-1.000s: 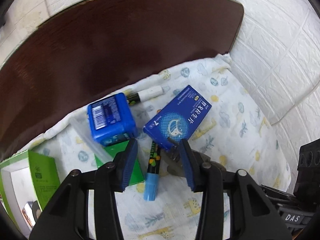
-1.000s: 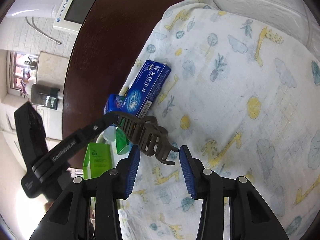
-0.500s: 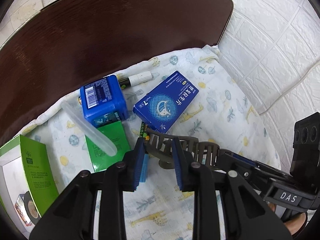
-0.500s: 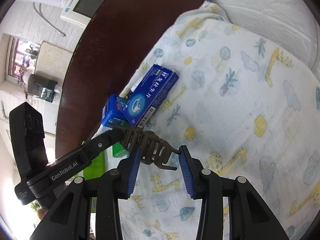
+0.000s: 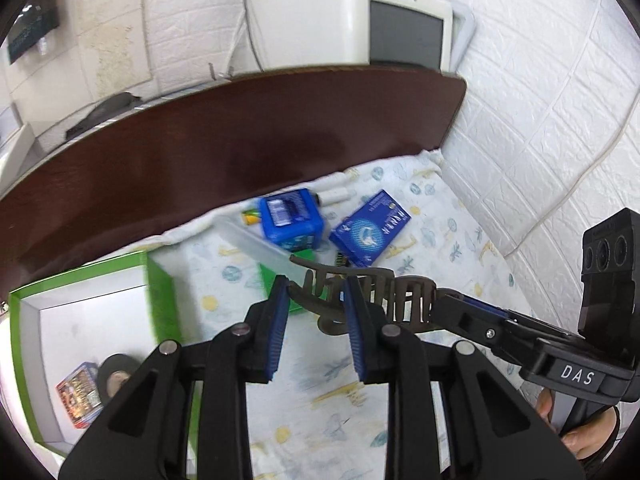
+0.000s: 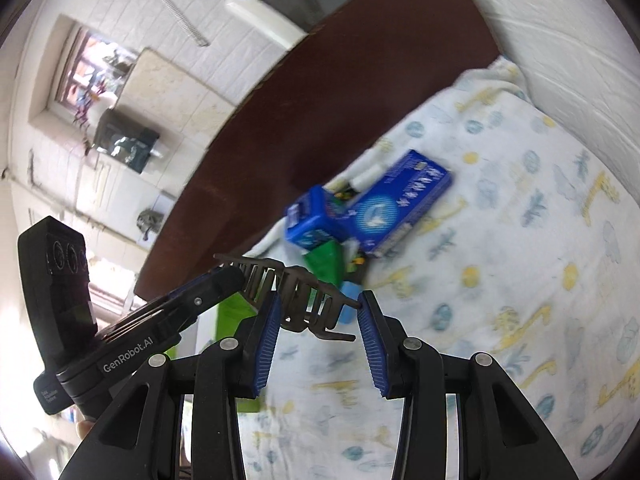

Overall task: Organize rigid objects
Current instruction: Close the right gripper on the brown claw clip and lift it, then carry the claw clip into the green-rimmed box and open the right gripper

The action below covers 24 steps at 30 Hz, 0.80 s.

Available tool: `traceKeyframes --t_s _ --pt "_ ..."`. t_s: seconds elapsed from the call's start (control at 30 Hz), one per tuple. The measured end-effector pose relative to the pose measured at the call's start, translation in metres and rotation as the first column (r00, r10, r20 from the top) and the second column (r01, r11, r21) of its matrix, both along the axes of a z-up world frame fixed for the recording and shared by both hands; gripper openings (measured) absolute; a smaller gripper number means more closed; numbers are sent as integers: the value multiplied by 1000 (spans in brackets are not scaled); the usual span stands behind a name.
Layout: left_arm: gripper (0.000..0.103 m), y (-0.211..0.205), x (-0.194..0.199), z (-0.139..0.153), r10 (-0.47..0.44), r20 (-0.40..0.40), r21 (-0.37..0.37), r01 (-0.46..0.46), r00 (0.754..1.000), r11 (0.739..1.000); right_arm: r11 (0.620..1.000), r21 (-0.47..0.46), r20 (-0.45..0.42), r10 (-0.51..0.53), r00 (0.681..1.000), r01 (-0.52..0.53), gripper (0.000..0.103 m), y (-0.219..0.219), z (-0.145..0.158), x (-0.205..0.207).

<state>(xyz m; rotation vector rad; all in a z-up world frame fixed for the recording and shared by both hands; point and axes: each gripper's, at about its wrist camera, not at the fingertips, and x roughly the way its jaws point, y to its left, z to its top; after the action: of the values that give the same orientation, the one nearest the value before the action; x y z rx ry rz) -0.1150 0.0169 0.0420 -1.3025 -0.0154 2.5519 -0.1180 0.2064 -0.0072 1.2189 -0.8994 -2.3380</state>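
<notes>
My left gripper point(image 5: 316, 312) and right gripper point(image 6: 318, 320) both pinch the same dark brown hair claw clip point(image 5: 360, 294), one at each end, and the clip hangs in the air above the animal-print cloth point(image 5: 440, 248). The left jaws have just been closing, with the clip's end between them; the right jaws stand wider and grip its other end. On the cloth at about twelve o'clock from the clip lie a blue cube-shaped box point(image 5: 290, 218) and a flat blue carton point(image 5: 370, 232), with a clear tube point(image 5: 264, 250) and a marker near them, though blur smears these small items. An open green box point(image 5: 80, 344) sits at eight o'clock, holding what might be a roll of tape.
</notes>
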Motion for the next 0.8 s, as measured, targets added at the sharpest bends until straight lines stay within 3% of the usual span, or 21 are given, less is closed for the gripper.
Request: traceKeyframes --t_s 0.37,0.8 --pt "26 -133 53 30 208 -86 1 -208 974 978 974 24 -66 224 972 -223 43 -123 35 -5" --pt "27 -265 100 -6 436 -11 40 -435 900 899 891 58 14 450 893 -451 43 -284 9 -9"
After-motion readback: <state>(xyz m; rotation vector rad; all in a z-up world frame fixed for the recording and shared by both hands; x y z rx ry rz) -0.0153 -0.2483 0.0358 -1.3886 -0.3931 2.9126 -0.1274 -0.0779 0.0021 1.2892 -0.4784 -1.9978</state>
